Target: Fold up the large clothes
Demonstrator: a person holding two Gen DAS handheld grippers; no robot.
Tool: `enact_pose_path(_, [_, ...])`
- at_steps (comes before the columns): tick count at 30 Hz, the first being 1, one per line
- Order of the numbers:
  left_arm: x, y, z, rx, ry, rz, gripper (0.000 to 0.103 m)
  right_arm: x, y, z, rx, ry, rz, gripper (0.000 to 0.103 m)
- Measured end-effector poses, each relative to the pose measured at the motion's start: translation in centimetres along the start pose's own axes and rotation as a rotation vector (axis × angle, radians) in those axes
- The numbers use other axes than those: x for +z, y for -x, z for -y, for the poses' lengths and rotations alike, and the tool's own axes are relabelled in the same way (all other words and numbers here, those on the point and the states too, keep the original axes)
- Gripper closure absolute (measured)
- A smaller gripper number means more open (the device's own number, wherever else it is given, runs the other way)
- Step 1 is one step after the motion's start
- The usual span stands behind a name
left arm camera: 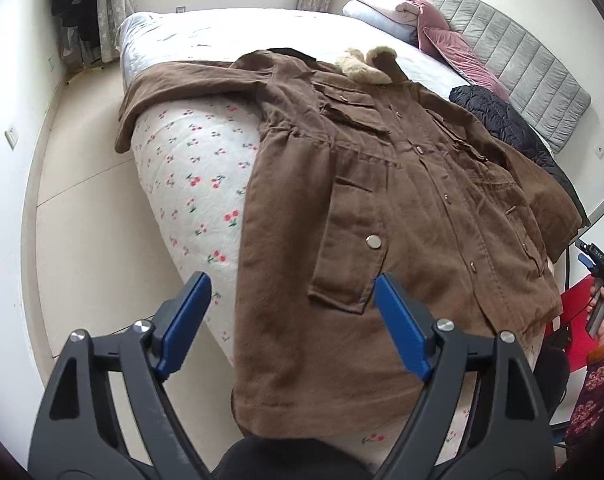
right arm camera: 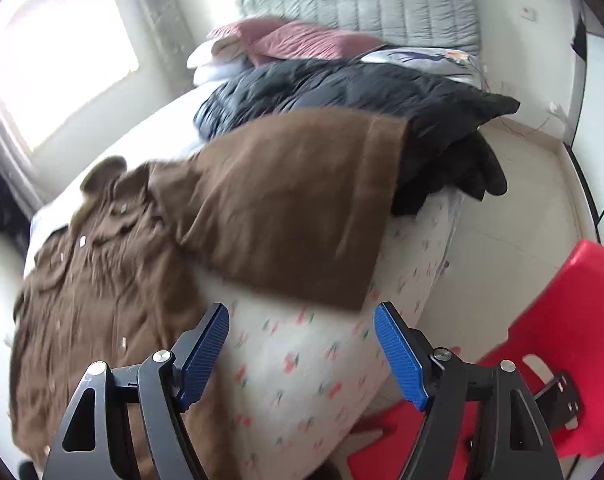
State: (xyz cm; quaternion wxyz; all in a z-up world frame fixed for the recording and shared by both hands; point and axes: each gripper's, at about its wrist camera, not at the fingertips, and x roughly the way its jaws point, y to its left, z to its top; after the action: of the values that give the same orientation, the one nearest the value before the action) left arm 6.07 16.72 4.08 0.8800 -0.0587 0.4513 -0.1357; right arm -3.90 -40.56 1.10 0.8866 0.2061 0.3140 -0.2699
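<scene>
Right now we hold both claws wide apart with nothing between the pads. Our left gripper hangs over the near hem of the brown coat, which lies spread front-up on the bed, buttoned down the middle, its fur collar at the far end from the claw. Just beyond our left fingertips sits a flap pocket with a metal snap. The coat's one sleeve stretches away to the far left and droops over the mattress edge.

Our right gripper hovers above bare cherry-print sheet, the coat body off to its left and the other sleeve lying ahead of the claw, laid out flat toward the black jacket further on. That view is blurred, so finer detail is hard to read. A red chair stands to the right of this claw, below the bed edge.

We judge that the coat is laid out and smoothed, with no fold made yet, so we are between grips at the start of folding. The next move, as we read it, calls for each claw to pick a sleeve near its cuff and bring it across the chest. Thick fabric like this will want a deep bite so it does not slip out.
</scene>
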Motion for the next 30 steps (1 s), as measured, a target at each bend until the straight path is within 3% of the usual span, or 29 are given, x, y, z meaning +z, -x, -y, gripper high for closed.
enact_pose_path(3, [1.3, -1.2, 3.1, -0.044, -0.049, -0.009, 0.019, 2.1, -2.6, 1.8, -0.012, -0.07, -0.001, 0.026])
enact_pose_path(7, [3.5, -2.8, 7.2, -0.078, -0.14, -0.022, 0.019, 3.2, -6.2, 3.3, 0.049, -0.146, -0.033, 0.027])
enact_pose_path(8, [4.0, -3.0, 8.2, -0.081, -0.159, -0.022, 0.019, 3.2, -6.5, 3.2, 0.057, -0.143, -0.031, 0.031])
enact_pose_path(10, [5.2, -3.5, 10.1, -0.088, -0.206, -0.022, 0.019, 3.3, -5.9, 2.6, 0.038, -0.102, -0.006, 0.093])
enact_pose_path(11, [5.7, -3.7, 10.8, -0.089, -0.227, -0.023, 0.019, 3.2, -4.9, 2.2, 0.028, -0.079, 0.016, 0.095])
enact_pose_path(16, [10.0, -6.1, 15.2, -0.121, -0.346, -0.03, 0.019, 5.9, 0.4, -1.5, -0.018, 0.064, 0.157, 0.098])
enact_pose_path(18, [12.7, -7.7, 17.2, -0.141, -0.376, 0.012, 0.019, 7.8, 2.5, -3.2, -0.027, 0.107, 0.202, 0.098])
enact_pose_path(23, [20.3, -14.5, 22.3, -0.189, -0.366, 0.085, 0.02, 14.8, 5.5, -8.5, -0.143, 0.257, 0.35, 0.099])
enact_pose_path(28, [25.7, -23.2, 28.0, -0.271, -0.325, 0.066, 0.044, 19.9, 7.4, -11.4, -0.28, 0.374, 0.513, 0.103])
enact_pose_path(30, [26.3, -26.3, 29.9, -0.295, -0.302, 0.017, 0.047, 21.0, 8.3, -11.0, -0.294, 0.387, 0.541, 0.103])
